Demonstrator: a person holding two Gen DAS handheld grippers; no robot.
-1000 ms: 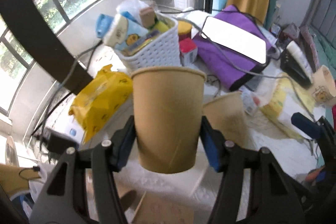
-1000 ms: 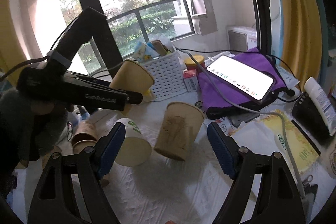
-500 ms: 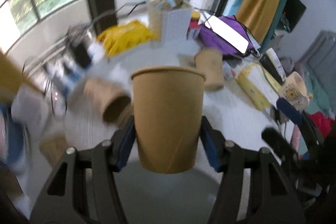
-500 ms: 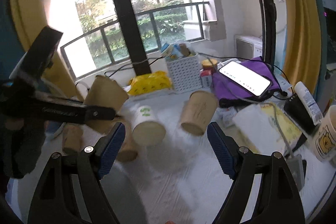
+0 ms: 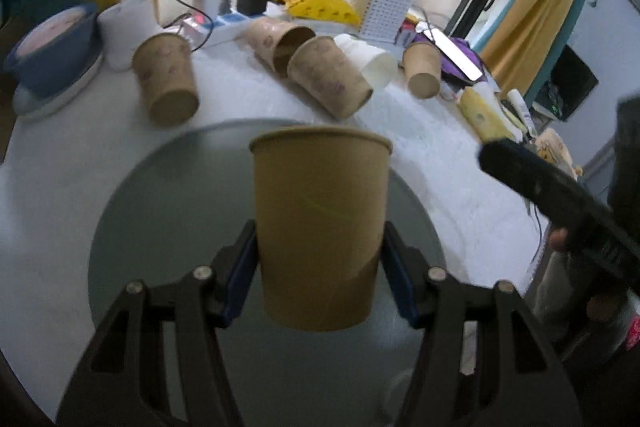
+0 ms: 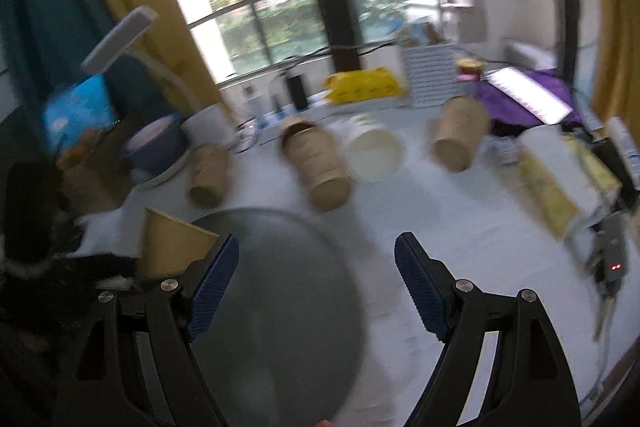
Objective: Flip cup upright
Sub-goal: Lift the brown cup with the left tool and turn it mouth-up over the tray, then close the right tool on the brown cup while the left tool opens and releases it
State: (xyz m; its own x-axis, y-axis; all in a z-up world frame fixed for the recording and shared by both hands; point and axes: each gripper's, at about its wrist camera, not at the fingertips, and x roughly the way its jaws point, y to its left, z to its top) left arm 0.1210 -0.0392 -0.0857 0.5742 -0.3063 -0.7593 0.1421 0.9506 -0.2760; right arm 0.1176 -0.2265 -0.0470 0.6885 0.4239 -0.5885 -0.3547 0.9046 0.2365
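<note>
My left jaws are squeezed tight on a plain brown paper cup, one blue pad on each side of it. The left gripper holds this cup with its open mouth up, right in the middle of the left wrist picture, over a round grey tray. I can't tell if the cup's bottom touches the tray.

My right jaws are wide apart with nothing between them. The right gripper is low in the right wrist picture, above the same round grey tray. That picture is blurry. The held cup shows at its lower left.

More paper cups lie on the white table past the tray. One printed brown cup is at the upper left of the left wrist picture. A white cup lies near the top middle, touching another brown cup.
</note>
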